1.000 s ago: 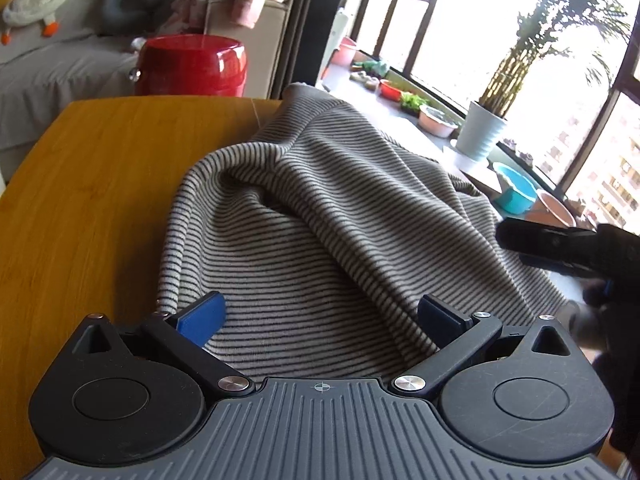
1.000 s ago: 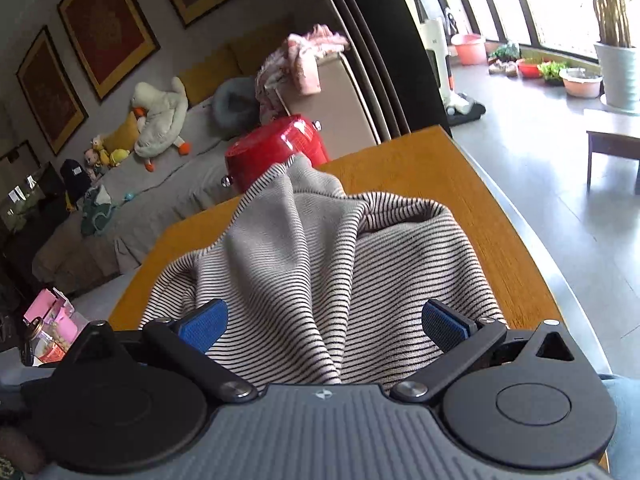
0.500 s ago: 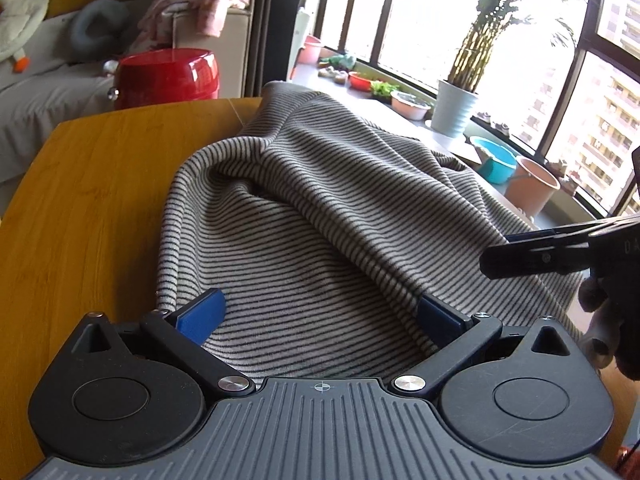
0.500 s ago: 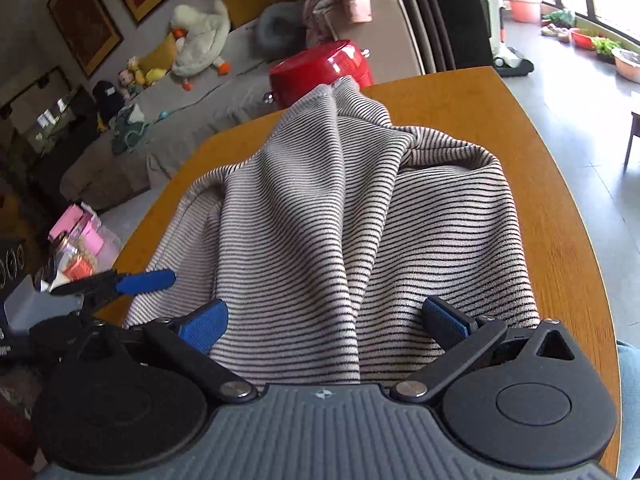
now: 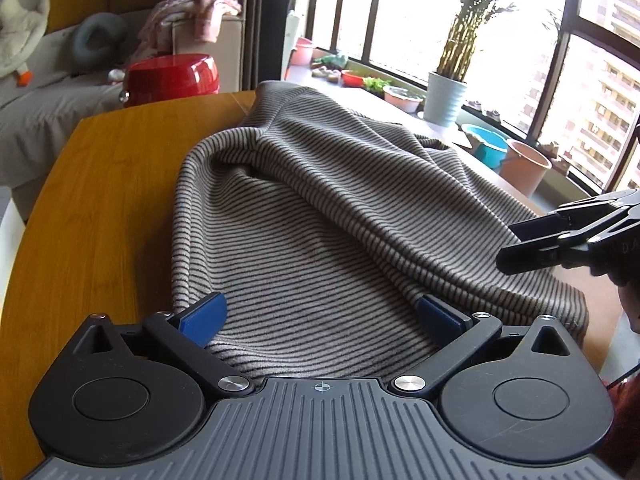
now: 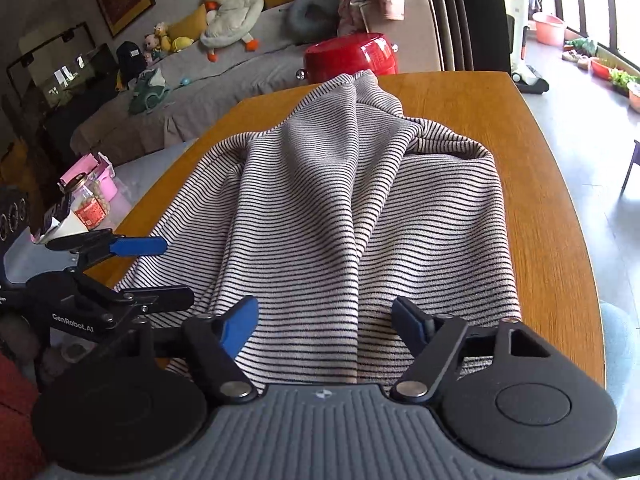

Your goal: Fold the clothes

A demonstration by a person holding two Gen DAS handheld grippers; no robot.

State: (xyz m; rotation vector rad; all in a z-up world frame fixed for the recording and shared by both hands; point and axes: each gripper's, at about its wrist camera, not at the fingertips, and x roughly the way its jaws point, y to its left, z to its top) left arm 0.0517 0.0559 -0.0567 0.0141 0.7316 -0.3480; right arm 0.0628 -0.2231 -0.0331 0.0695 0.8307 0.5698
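Left gripper [image 5: 320, 316]: jaws spread wide, blue pads on either side of the near hem of the striped garment, nothing clamped; in the right wrist view [image 6: 136, 272] it sits just off the garment's left edge, fingers apart.
Right gripper [image 6: 324, 320]: jaws wide, fingers straddling the garment's near edge, holding nothing; in the left wrist view [image 5: 536, 240] it hangs by the garment's right edge, fingers apart.
Striped garment [image 5: 340, 216]: grey with dark stripes, lying rumpled on the wooden table, a thick fold running from its near edge toward its far end; its far end reaches the table's far edge.
Wooden table [image 5: 100, 184]: bare wood showing left of the garment; in the right wrist view [image 6: 552, 216] bare wood shows right of it.
Jar [image 6: 90, 204]: beyond the garment's left edge, off the table, beside a pink box.
Red stool [image 6: 350, 58]: just past the garment's far end.
Sofa [image 6: 224, 76]: behind the stool, with a plush goose [image 6: 230, 12] on it.
Potted plant [image 5: 446, 98]: far beyond the garment, by the window.
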